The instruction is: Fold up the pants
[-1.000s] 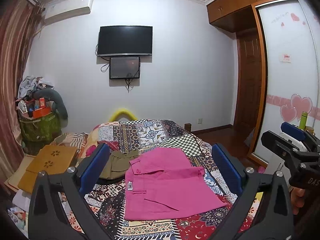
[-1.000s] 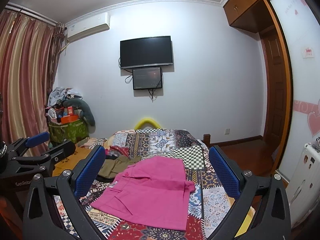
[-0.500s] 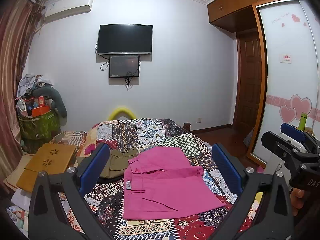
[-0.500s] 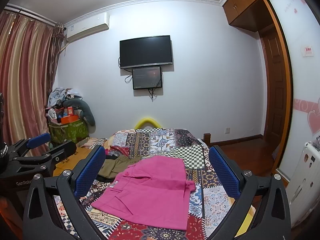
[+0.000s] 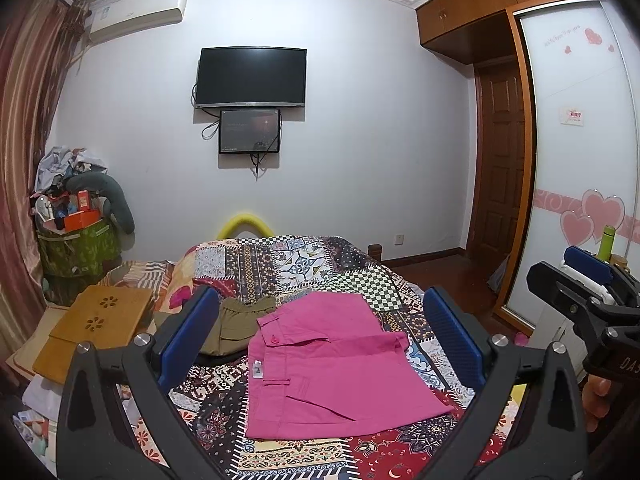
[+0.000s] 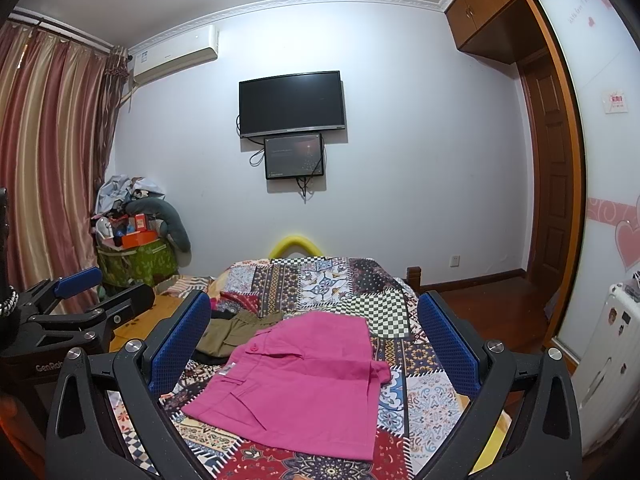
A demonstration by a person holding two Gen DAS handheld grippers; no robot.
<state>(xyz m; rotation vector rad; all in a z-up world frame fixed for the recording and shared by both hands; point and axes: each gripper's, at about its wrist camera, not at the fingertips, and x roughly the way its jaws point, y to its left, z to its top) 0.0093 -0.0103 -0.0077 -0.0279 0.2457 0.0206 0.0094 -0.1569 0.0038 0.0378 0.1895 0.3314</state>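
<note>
Folded pink pants (image 5: 332, 364) lie flat on the patchwork bedspread (image 5: 296, 264), also in the right wrist view (image 6: 296, 376). My left gripper (image 5: 320, 336) is open and empty, held above and in front of the pants. My right gripper (image 6: 314, 340) is open and empty, also held back from the pants. The right gripper shows at the right edge of the left wrist view (image 5: 588, 292); the left gripper shows at the left edge of the right wrist view (image 6: 76, 300). Neither touches the cloth.
Olive-green shorts (image 5: 236, 326) lie left of the pink pants. A wooden lap tray (image 5: 96, 328) sits at the bed's left. A full green basket (image 5: 76, 248) stands by the curtain. A wardrobe (image 5: 580, 160) and door are on the right. A TV (image 5: 251, 76) hangs on the far wall.
Both grippers have drifted very slightly; the view has shifted a little. The pants have not moved and both grippers stay open.
</note>
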